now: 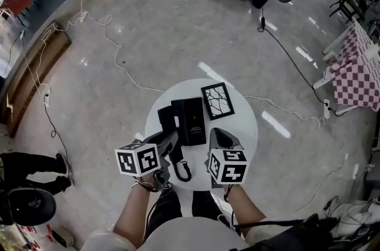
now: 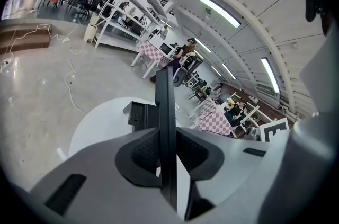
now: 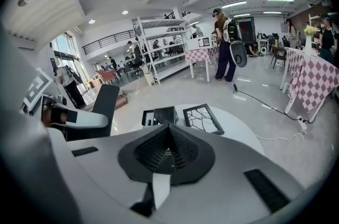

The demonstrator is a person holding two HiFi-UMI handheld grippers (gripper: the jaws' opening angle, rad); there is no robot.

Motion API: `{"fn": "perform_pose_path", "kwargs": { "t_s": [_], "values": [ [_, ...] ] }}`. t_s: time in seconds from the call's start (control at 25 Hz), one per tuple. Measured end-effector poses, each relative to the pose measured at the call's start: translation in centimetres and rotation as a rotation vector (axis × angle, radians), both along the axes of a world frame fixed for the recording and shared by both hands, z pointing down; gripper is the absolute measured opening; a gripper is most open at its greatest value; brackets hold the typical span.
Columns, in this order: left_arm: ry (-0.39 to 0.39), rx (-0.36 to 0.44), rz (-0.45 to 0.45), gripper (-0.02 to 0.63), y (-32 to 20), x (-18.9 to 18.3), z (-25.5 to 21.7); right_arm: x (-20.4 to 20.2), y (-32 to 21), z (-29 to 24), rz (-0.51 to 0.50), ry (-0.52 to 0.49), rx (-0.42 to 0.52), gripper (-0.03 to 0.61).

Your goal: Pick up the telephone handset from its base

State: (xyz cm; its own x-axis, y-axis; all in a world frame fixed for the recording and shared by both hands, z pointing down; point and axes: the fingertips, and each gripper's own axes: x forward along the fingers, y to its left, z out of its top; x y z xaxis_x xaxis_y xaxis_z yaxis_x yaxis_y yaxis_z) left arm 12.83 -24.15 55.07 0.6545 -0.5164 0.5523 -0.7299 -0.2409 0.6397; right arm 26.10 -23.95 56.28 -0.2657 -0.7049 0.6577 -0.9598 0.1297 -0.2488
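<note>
Most of the job looks done: the left gripper pinches the black handset edge-on between its pads, and the handset appears lifted off the base on the round white table. The right gripper hovers nearby, pressed together and holding nothing.

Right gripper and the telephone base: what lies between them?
Only bare white tabletop separates the shut right gripper from the telephone base; the head view shows it.
</note>
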Motion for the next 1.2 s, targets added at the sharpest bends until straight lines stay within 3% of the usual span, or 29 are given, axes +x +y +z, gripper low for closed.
{"fn": "perform_pose_path", "kwargs": {
  "t_s": [0.72, 0.96, 1.2],
  "values": [
    [-0.061, 0.274, 0.032, 0.086, -2.0, -2.8, -12.4, -1.2, -2.5, -12.8, 0.067, 0.06, 0.259, 0.023],
    [-0.079, 0.359, 0.057, 0.086, -2.0, -4.9, -14.9, -2.9, -1.9, -14.0, 0.108, 0.076, 0.285, 0.023],
    [-0.097, 0.378, 0.066, 0.086, -1.9, -7.1, -15.0, -4.7, -0.9, -13.6, 0.139, 0.09, 0.267, 0.021]
  ]
}}
